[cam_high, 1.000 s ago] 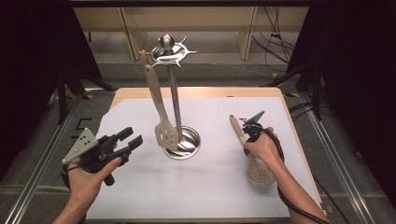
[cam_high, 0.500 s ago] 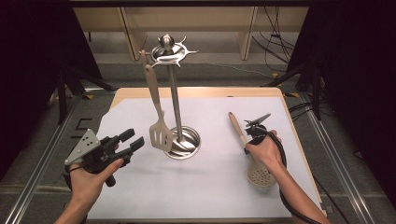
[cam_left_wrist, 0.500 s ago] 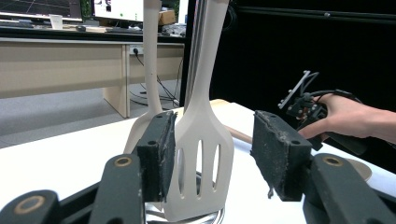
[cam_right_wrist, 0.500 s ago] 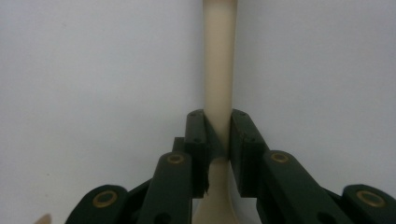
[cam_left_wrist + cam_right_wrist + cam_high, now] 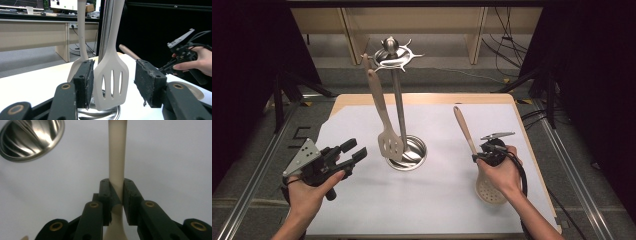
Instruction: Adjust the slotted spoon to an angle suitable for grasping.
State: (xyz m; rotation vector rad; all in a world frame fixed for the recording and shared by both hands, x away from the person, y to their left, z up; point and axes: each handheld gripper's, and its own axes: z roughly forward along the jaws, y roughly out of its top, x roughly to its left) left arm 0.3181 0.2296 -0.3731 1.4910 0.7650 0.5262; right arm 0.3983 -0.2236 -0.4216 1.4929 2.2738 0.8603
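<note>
High view: even overhead light on the white desk (image 5: pixel 362 210), soft short shadows, dark curtains at both sides, mild softness overall. Glare on the steel base (image 5: pixel 416 156) and the rack top (image 5: pixel 393 54). Left gripper view: bright background slightly washed out, near pads (image 5: pixel 85 82) soft, spatula (image 5: pixel 111 75) fairly sharp. Right gripper view: flat bright white, handle (image 5: pixel 117 157) blurred toward the top edge, streaky reflections on the base at the upper left corner.

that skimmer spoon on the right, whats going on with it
A person's right claw is shut on the handle of the skimmer spoon, its perforated head low over the white table. The left claw is open, near the slotted spatula hanging from the metal stand.
</note>
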